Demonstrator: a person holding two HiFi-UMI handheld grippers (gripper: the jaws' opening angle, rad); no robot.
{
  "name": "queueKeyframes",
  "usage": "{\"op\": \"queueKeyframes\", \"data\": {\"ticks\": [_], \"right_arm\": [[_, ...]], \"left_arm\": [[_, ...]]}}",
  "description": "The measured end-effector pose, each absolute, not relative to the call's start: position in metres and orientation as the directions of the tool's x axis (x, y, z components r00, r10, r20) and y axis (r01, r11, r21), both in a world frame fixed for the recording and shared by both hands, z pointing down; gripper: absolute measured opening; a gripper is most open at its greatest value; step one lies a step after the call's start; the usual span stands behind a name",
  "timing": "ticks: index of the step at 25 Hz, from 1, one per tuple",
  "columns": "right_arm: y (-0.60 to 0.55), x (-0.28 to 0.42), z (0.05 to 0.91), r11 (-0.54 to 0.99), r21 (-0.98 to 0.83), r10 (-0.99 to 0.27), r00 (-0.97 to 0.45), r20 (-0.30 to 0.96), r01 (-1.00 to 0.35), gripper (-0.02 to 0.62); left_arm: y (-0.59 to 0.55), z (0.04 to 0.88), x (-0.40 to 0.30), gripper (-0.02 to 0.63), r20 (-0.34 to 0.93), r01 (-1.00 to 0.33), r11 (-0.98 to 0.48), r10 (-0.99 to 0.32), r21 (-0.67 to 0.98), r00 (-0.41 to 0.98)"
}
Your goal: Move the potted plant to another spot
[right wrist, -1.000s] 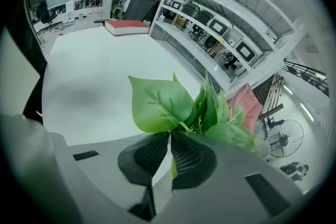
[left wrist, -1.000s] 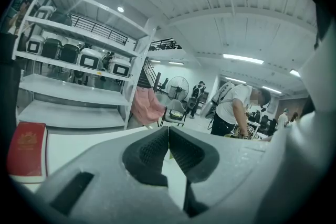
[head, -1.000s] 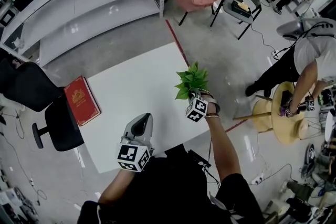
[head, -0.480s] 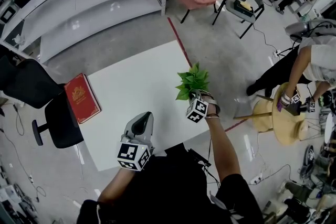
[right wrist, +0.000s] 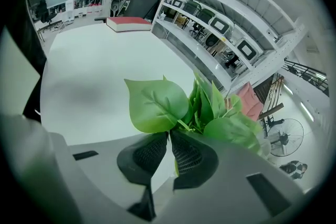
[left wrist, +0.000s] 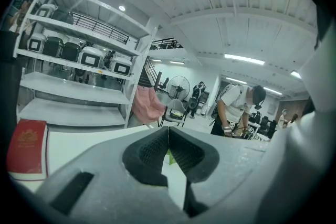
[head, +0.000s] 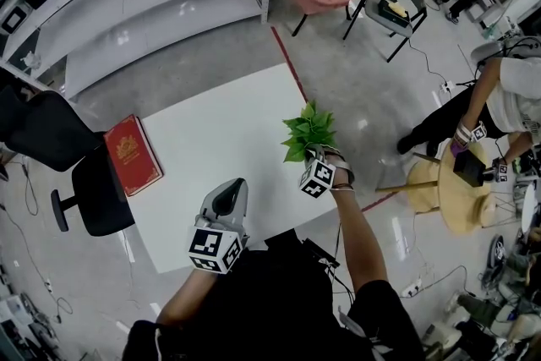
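Right gripper (right wrist: 169, 136) view: jaws pinched together under the plant (right wrist: 197, 105), probably on a stem. The pot is hidden there. Head view puts the plant at the right edge of the white table (head: 211, 131); can't tell if it's lifted. Left gripper (left wrist: 168, 131): jaws closed on nothing, low over the table's near side. Red book (head: 131, 158) at the left edge has a gold emblem, print unreadable. Versus 1 s ago: plant and both grippers unmoved, while the bystander (head: 507, 97) has shifted.
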State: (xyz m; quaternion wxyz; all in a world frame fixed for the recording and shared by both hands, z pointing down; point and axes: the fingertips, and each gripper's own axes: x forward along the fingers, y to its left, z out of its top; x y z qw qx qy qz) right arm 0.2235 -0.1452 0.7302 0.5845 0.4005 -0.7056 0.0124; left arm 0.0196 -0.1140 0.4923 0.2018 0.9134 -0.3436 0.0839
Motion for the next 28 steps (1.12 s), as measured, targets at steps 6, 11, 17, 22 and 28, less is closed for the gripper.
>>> {"op": "queueKeyframes", "data": {"ticks": [6, 11, 17, 22, 28], "right_arm": [[-0.146, 0.224, 0.726, 0.663, 0.455, -0.559, 0.012, 0.829, -0.594, 0.017], [-0.145, 0.223, 0.722, 0.656, 0.458, -0.562, 0.017, 0.827, -0.600, 0.017], [-0.138, 0.220, 0.716, 0.648, 0.457, -0.559, 0.027, 0.829, -0.609, 0.017], [-0.130, 0.215, 0.702, 0.614, 0.446, -0.567, 0.028, 0.823, -0.651, 0.017], [-0.114, 0.199, 0.678, 0.466, 0.385, -0.621, 0.016, 0.784, -0.796, 0.017]], "left_arm": [[-0.114, 0.491, 0.018, 0.018, 0.290, -0.660, -0.682, -0.593, 0.316, 0.751], [-0.112, 0.491, 0.014, 0.018, 0.285, -0.658, -0.681, -0.593, 0.320, 0.753], [-0.111, 0.488, 0.006, 0.018, 0.272, -0.650, -0.684, -0.591, 0.331, 0.760], [-0.109, 0.484, -0.001, 0.018, 0.257, -0.641, -0.689, -0.588, 0.337, 0.767], [-0.101, 0.481, -0.023, 0.018, 0.240, -0.634, -0.696, -0.588, 0.338, 0.773]]}}
